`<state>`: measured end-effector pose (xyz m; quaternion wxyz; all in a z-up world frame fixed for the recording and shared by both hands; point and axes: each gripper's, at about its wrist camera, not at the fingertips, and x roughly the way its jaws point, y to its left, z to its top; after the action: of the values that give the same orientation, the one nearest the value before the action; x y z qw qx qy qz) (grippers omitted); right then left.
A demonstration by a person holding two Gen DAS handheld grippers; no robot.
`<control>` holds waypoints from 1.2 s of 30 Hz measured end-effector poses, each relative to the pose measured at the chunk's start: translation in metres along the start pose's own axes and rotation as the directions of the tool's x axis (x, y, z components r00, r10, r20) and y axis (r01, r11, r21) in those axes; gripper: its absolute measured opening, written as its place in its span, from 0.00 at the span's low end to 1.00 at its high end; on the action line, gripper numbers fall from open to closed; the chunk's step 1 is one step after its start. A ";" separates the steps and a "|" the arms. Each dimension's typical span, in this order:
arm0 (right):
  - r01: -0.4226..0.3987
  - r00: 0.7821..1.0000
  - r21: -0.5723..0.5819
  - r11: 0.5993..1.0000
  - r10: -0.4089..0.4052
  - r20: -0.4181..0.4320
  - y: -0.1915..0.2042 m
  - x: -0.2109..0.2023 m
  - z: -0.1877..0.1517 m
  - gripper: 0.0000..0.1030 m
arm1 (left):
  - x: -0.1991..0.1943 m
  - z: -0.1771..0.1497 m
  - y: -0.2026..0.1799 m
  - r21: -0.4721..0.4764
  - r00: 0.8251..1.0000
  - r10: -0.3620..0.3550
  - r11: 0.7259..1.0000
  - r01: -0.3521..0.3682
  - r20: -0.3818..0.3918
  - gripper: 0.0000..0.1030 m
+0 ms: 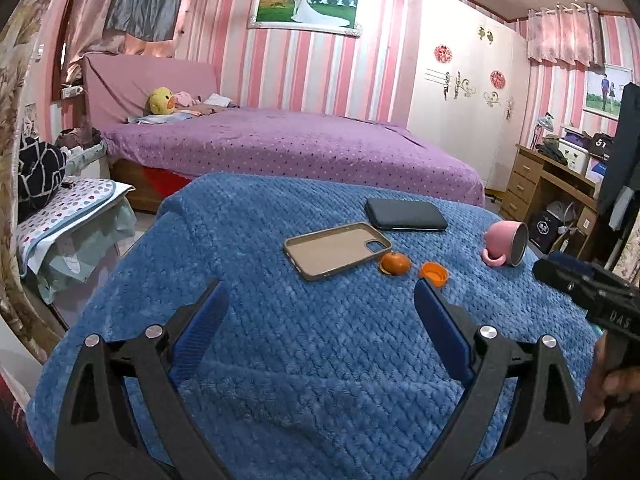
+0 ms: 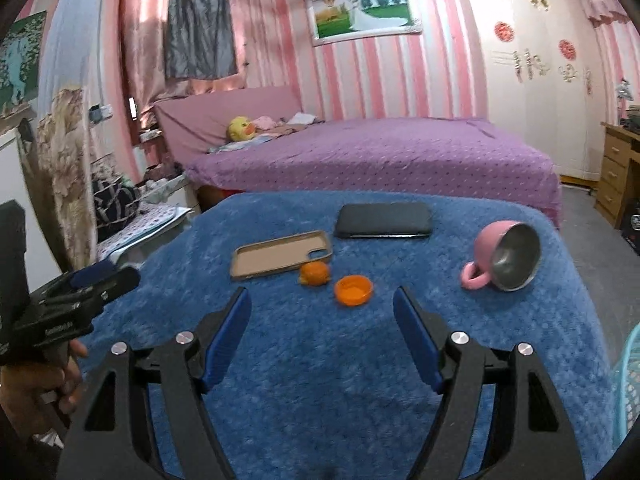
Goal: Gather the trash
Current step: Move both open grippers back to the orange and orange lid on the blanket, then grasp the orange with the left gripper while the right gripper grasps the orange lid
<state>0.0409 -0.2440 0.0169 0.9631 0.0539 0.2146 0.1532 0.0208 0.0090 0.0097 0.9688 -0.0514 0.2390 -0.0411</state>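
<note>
On the blue blanket (image 1: 300, 340) lie an orange peel piece (image 1: 395, 263) and an orange bottle cap (image 1: 433, 274); both show in the right wrist view too, peel (image 2: 315, 273) and cap (image 2: 353, 289). My left gripper (image 1: 318, 292) is open and empty, hovering short of them. My right gripper (image 2: 322, 300) is open and empty, with the cap just beyond its fingertips. The right gripper also shows at the right edge of the left wrist view (image 1: 588, 292), and the left gripper shows at the left of the right wrist view (image 2: 80, 292).
A beige phone case (image 1: 336, 250), a dark phone (image 1: 406, 220) and a tipped pink mug (image 1: 505, 245) lie on the blanket. A turquoise basket (image 2: 630, 384) shows at the right edge. A purple bed (image 1: 288, 148) stands behind, a wooden desk (image 1: 532, 184) at right.
</note>
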 end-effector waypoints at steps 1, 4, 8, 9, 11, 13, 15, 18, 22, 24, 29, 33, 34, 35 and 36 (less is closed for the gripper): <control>0.015 1.000 -0.003 1.000 -0.015 0.001 -0.003 -0.002 0.001 0.71 | 0.004 -0.001 -0.004 0.013 1.000 0.000 1.000 0.000 -0.015 0.88; 0.052 0.999 0.029 0.998 -0.051 -0.010 -0.019 -0.009 0.003 0.71 | 0.011 -0.003 -0.012 0.026 0.999 0.002 1.000 -0.001 -0.044 0.88; 0.092 0.995 0.024 0.995 -0.091 -0.048 -0.040 -0.017 -0.003 0.72 | 0.020 0.001 -0.017 -0.015 0.997 -0.015 1.000 0.014 -0.071 0.88; 0.092 0.994 0.031 0.995 -0.090 -0.056 -0.047 -0.021 -0.005 0.72 | 0.024 0.003 -0.019 -0.022 0.996 -0.017 1.000 0.015 -0.082 0.88; 0.083 0.995 0.051 0.995 -0.080 -0.057 -0.056 -0.025 -0.007 0.72 | 0.036 0.015 -0.026 -0.029 0.994 -0.009 1.000 0.006 -0.108 0.88; 0.088 0.994 0.059 0.994 -0.084 -0.068 -0.062 -0.026 -0.010 0.72 | 0.049 0.027 -0.035 0.001 0.992 -0.007 1.000 0.008 -0.127 0.88; 0.088 0.994 0.069 0.994 -0.083 -0.069 -0.067 -0.027 -0.010 0.72 | 0.061 0.034 -0.042 0.013 0.990 -0.012 1.000 0.014 -0.143 0.88; 0.052 0.995 0.054 0.997 -0.047 -0.084 -0.066 -0.021 -0.011 0.72 | 0.077 0.029 -0.043 -0.021 0.984 -0.038 0.999 0.035 -0.175 0.88; 0.029 0.992 0.055 0.998 -0.022 -0.122 -0.060 0.008 -0.008 0.72 | 0.091 0.017 -0.038 -0.027 0.981 -0.001 1.000 -0.004 -0.193 0.88; 0.057 0.988 0.044 0.997 -0.050 -0.147 -0.051 0.035 -0.003 0.72 | 0.094 0.011 -0.036 -0.002 0.980 0.022 1.000 -0.023 -0.196 0.88; 0.100 0.973 0.035 0.994 -0.090 -0.213 -0.027 0.094 0.012 0.72 | 0.106 0.014 -0.014 -0.001 0.981 0.040 0.999 -0.041 -0.189 0.88; 0.144 0.950 -0.019 0.989 -0.144 -0.276 -0.016 0.144 0.009 0.72 | 0.118 0.018 0.008 -0.057 0.980 0.029 0.998 -0.041 -0.196 0.88; 0.139 0.949 -0.019 0.990 -0.138 -0.282 -0.015 0.152 0.007 0.72 | 0.121 0.019 0.013 -0.062 0.979 0.033 0.997 -0.046 -0.201 0.88; 0.116 0.946 -0.023 0.993 -0.117 -0.302 -0.012 0.163 0.005 0.71 | 0.125 0.020 0.016 -0.066 0.978 0.032 0.997 -0.047 -0.208 0.88; 0.103 0.943 -0.030 0.994 -0.107 -0.314 -0.010 0.168 0.003 0.68 | 0.128 0.020 0.018 -0.069 0.977 0.025 0.997 -0.040 -0.213 0.88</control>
<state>0.1894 -0.1997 -0.0492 0.9236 0.0110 0.3671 0.1099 0.1443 0.0153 -0.0337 0.9358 -0.0781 0.3430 -0.0219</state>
